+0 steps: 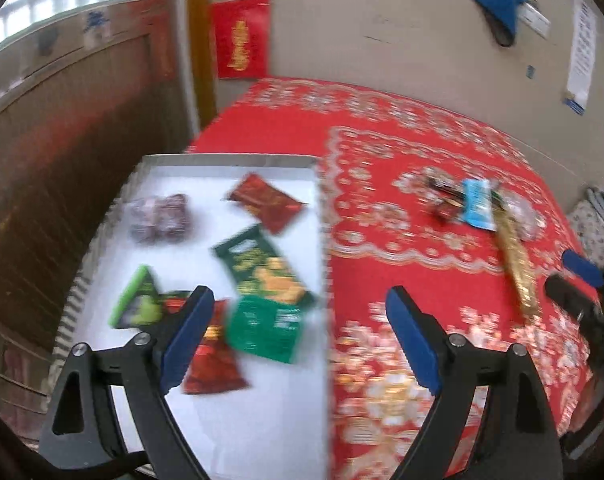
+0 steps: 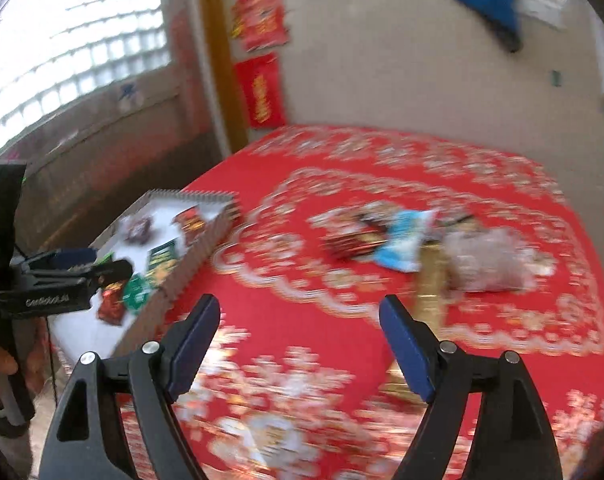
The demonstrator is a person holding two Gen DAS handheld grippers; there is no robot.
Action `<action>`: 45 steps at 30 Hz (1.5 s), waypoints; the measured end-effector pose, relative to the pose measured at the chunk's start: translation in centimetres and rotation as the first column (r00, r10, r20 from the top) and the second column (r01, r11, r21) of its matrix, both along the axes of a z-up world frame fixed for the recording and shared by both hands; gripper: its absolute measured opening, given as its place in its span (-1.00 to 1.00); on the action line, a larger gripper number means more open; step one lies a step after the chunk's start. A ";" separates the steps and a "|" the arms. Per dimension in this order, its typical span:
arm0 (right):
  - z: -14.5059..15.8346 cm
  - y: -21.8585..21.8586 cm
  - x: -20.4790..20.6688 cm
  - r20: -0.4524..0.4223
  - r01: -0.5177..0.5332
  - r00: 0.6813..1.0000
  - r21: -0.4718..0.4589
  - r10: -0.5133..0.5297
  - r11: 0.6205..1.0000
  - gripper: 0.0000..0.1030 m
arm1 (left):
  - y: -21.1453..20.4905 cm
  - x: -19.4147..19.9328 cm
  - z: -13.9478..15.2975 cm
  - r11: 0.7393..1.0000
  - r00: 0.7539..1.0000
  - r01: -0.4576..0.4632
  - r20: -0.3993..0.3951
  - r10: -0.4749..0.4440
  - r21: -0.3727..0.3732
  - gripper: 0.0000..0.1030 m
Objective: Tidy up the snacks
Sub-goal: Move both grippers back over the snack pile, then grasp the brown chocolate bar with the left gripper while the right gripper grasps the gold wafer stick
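Left wrist view: both grippers' fingers wide, nothing held | light blue crinkly snack packet (image 1: 479, 205) amid loose pile mid-table, well apart from white tray (image 1: 262, 408) at left edge | likely light, soft, slippery; pinch flat sealed edge.

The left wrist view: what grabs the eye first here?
The red tablecloth with white and gold floral patterns fills the scene. On its left sits a shallow white tray scattered with red and green snack packets, while a light blue packet lies in a small pile on the right.
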State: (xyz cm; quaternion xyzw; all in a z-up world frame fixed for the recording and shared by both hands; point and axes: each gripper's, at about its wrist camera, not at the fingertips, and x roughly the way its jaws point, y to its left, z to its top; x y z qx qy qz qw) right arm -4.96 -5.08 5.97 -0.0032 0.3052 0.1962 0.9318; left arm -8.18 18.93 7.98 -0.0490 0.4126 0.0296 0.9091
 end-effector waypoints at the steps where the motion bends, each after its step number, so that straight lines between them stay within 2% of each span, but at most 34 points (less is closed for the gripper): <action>1: 0.2 -1.1 -0.2 0.011 0.021 1.000 -0.012 -0.021 1.000 0.61 | -1.0 0.3 0.0 1.000 1.000 0.022 -0.004 -0.022 -0.001 0.70; 4: 0.5 -3.6 0.3 0.001 0.067 0.998 -0.012 -0.067 0.998 0.66 | -3.4 1.1 -0.1 0.997 0.997 0.072 -0.021 -0.072 -0.010 0.70; 7: 0.1 -6.7 1.1 -0.072 0.052 0.997 0.146 -0.042 0.988 0.66 | -6.0 2.4 0.0 0.987 0.987 0.156 -0.035 -0.157 -0.023 0.70; 9: 0.0 -8.3 1.1 -0.076 0.087 0.994 0.197 -0.073 0.976 0.66 | -8.1 3.1 0.1 0.978 0.977 0.210 -0.040 -0.209 0.014 0.70; 13: 1.4 -9.1 -0.8 0.087 0.135 0.986 0.112 -0.145 0.984 0.67 | -11.5 4.4 -0.2 0.944 0.947 0.319 -0.075 -0.314 0.082 0.70; 15: 1.6 -9.3 -1.2 0.120 0.135 0.982 0.108 -0.148 0.985 0.75 | -12.6 4.8 -0.3 0.931 0.935 0.353 -0.079 -0.347 0.096 0.70; 17: 1.2 -9.6 -0.5 0.081 0.131 0.986 0.131 -0.143 0.983 1.00 | -13.7 5.2 -0.3 0.919 0.926 0.377 -0.082 -0.369 0.116 0.70; 20: 0.1 -9.6 0.6 0.012 0.125 0.992 0.122 -0.127 0.985 1.00 | -15.0 5.8 -0.1 0.908 0.918 0.396 -0.059 -0.392 0.135 0.70; 30: -0.9 -8.2 2.8 -0.064 0.133 0.989 0.041 -0.130 0.990 1.00 | -16.0 9.7 -1.4 0.903 0.910 0.415 -0.060 -0.410 0.113 0.70; 34: -1.8 -7.2 4.2 -0.120 0.119 0.986 0.040 -0.113 0.992 0.99 | -15.6 12.4 -2.3 0.892 0.897 0.439 -0.107 -0.429 0.109 0.70; 40: -3.8 -5.5 6.3 -0.195 0.113 0.975 0.004 -0.110 0.994 0.99 | -15.0 16.3 -3.8 0.890 0.888 0.447 -0.161 -0.430 0.090 0.70; 45: -5.3 -5.2 7.6 -0.244 0.119 0.963 -0.008 -0.117 0.993 0.96 | -15.5 18.4 -5.3 0.857 0.857 0.500 -0.211 -0.470 0.120 0.70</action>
